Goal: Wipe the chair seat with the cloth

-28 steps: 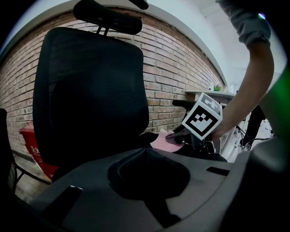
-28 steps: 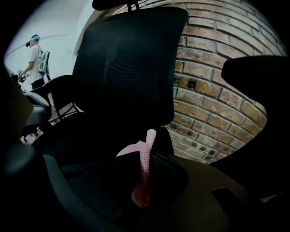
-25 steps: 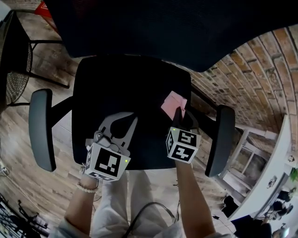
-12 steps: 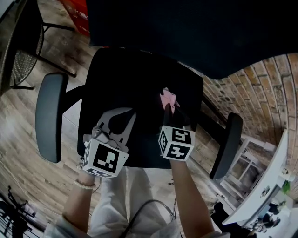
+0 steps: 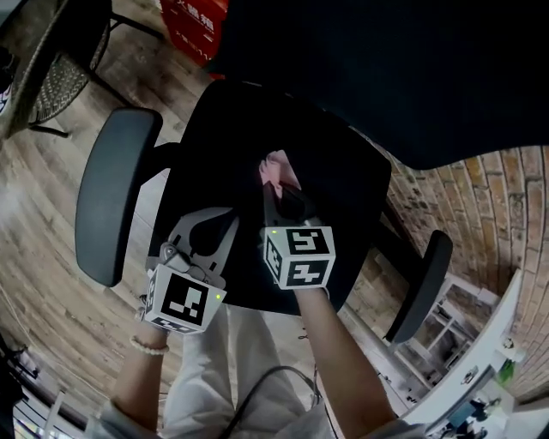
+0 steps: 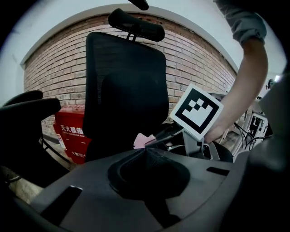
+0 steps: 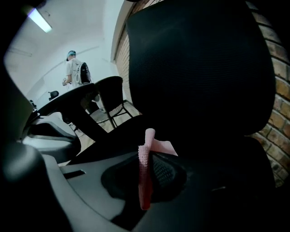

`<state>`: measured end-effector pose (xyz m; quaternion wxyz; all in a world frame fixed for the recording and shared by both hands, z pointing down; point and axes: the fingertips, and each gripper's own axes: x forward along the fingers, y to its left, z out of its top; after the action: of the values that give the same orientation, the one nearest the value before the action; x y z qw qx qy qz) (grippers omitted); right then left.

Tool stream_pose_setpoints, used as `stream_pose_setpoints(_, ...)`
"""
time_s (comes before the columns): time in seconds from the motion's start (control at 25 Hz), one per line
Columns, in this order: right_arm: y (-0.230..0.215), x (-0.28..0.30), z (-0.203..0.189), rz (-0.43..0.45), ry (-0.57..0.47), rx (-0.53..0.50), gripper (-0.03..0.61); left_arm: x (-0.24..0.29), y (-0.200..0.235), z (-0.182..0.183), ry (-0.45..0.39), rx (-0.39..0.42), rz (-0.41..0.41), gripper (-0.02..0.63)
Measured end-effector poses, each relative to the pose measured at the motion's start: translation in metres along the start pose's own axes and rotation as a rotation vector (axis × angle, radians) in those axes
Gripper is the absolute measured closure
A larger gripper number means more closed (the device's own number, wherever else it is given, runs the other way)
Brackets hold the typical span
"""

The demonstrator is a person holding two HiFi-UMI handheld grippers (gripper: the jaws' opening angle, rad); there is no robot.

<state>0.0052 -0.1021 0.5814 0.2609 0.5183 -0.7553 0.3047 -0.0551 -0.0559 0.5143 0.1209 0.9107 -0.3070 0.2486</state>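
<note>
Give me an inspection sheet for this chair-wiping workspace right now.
Surface: black chair seat, too dark to judge dirt.
Job's things: pink cloth, bunched, held at the seat's middle.
Clutter: nothing seen.
Grippers: right gripper shut on the cloth; left gripper shut, empty, over the seat's front.
Cables: dark cable by the person's legs.
Surroundings: wooden floor, brick wall, red box, second chair, a person standing far off.

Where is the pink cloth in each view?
Head view: cloth just above centre, over the seat.
Left gripper view: cloth at centre, small.
Right gripper view: cloth low centre, between the right gripper jaws.
Shared landmark: black backrest.
</note>
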Motion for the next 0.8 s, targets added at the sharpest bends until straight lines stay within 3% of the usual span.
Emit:
stream_pose_setpoints(0.48,0.106,0.031,0.016,0.301,0.011,-0.179,0.523,-0.048,0.017,-0.038,0.033,-0.038,0.121,0.595)
stream_pose_setpoints(0.8,0.117,0.033,0.005,0.316,0.036,-0.220,0.523,-0.053,0.017,-0.040,0.030,-0.047,0.156,0.595)
